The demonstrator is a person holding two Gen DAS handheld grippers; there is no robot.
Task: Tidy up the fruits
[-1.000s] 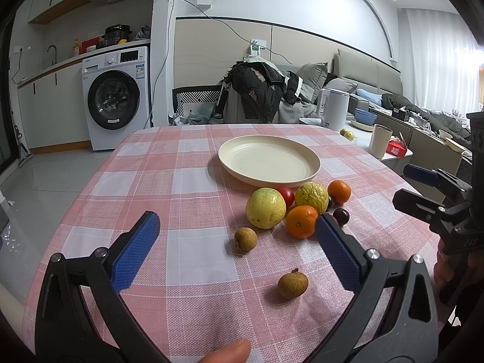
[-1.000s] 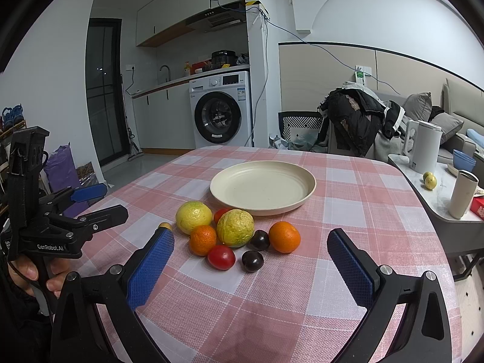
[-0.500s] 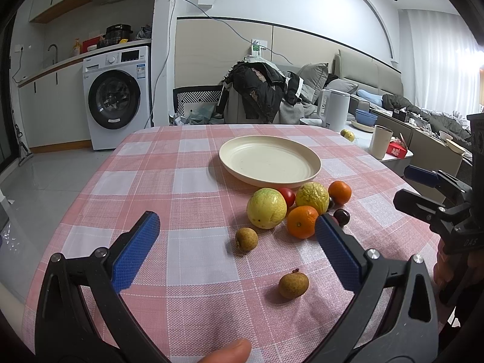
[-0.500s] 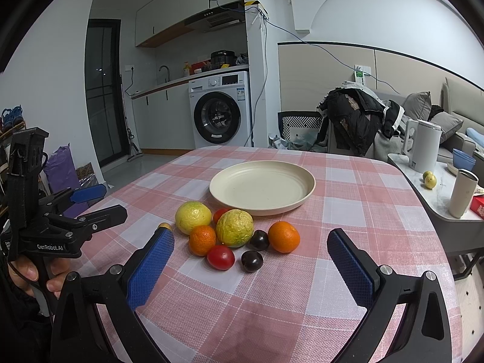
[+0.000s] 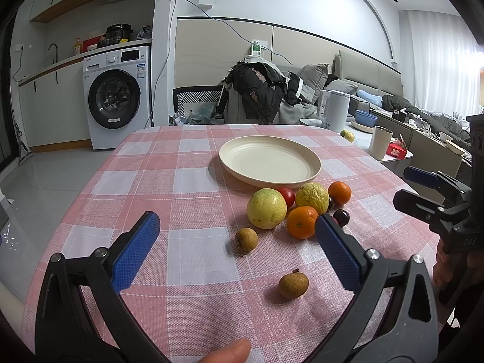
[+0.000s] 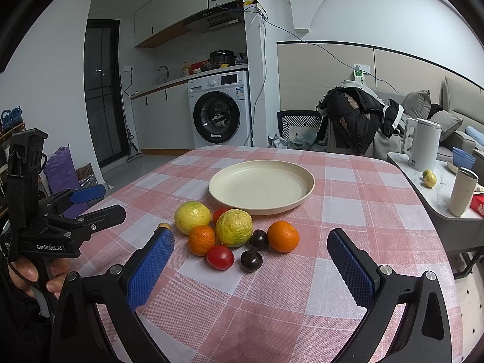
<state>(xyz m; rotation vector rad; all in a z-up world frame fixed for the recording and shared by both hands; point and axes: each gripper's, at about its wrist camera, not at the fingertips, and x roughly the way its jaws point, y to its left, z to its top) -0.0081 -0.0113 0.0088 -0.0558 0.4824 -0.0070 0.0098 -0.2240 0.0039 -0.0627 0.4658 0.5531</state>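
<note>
Fruits [image 6: 234,228] clustered just in front of the empty plate [image 6: 307,192]; two longans [image 5: 246,240] lie nearer me. Left gripper [image 5: 236,242] and right gripper [image 6: 251,264] both spread wide, holding nothing. No pick begun; next I'd close on one fruit.

Black gripper frames with silver screws, textured blue fingers [image 6: 150,269], "GenRobot.AI" lettering.

Cream plate [image 6: 262,186] empty, mid-tablecloth toward the far edge. Just before it, clustered: two yellow-green guavas [image 6: 233,227], two oranges [image 6: 283,236], two red tomatoes [image 6: 220,257], two dark plums [image 6: 251,260]. Two brown longans [image 5: 293,285] lie apart, nearer my edge.
</note>
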